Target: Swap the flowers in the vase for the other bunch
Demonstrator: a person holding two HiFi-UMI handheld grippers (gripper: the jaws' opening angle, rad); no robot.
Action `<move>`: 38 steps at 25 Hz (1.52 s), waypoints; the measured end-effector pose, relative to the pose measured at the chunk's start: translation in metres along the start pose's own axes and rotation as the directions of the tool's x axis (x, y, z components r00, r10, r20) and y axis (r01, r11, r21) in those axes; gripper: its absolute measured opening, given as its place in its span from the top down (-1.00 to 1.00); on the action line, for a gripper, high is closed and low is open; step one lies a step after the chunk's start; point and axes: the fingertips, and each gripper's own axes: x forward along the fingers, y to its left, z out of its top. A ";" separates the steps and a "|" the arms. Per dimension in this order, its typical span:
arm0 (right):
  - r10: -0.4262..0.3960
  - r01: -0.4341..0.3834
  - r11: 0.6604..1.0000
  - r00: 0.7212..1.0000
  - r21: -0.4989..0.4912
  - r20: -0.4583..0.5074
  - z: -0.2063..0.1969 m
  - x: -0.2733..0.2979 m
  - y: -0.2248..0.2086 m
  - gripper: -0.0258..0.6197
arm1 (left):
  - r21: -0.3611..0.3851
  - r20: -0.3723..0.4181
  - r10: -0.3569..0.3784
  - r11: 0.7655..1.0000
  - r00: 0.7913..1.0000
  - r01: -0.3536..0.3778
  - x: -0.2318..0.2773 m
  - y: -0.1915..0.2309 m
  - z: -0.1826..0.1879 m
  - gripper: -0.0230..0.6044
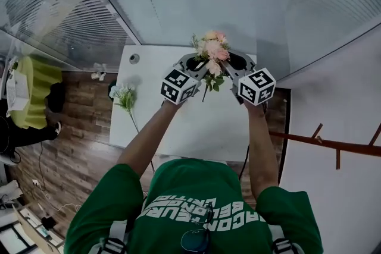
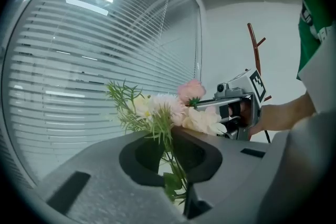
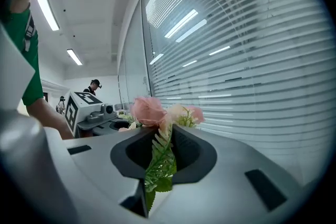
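Pink bunch point(image 1: 213, 56): held aloft over the counter point(image 1: 196, 128), well apart from the white bunch point(image 1: 124, 95) lying at its left edge. Left gripper point(image 2: 167, 139) and right gripper point(image 3: 160, 136) have their fingers clamped on its thin stems below the blooms. Probably light, soft and crushable; take the stems, never the petals.

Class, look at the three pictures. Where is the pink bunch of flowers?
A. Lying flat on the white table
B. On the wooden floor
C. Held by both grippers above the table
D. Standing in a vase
C: each gripper view shows its stems between closed jaws, and the head view shows the pink bunch held by the left gripper and right gripper over the white table.
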 end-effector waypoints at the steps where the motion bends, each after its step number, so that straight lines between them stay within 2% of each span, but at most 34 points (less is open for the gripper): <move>1: -0.004 0.004 1.000 1.000 -0.010 0.005 0.005 0.003 0.006 0.70 | 0.006 0.008 -0.005 1.000 1.000 0.004 -0.006 0.003 0.004 0.78; 9: -0.013 0.016 0.997 0.999 -0.080 0.043 0.050 0.047 0.047 0.70 | 0.039 0.069 -0.008 0.999 0.998 0.005 -0.055 0.043 0.038 0.78; 15: -0.011 0.015 0.995 0.999 -0.101 0.042 0.061 0.069 0.064 0.70 | 0.045 0.085 0.002 0.999 0.996 -0.006 -0.076 0.063 0.045 0.78; 27: -0.003 0.004 0.995 1.000 -0.103 0.010 0.052 0.081 0.071 0.70 | 0.026 0.082 0.018 0.999 0.997 -0.020 -0.085 0.071 0.034 0.78; 38: 0.013 -0.015 0.998 0.999 -0.068 -0.034 0.021 0.095 0.071 0.71 | -0.002 0.055 0.038 0.999 0.998 -0.038 -0.085 0.081 0.001 0.78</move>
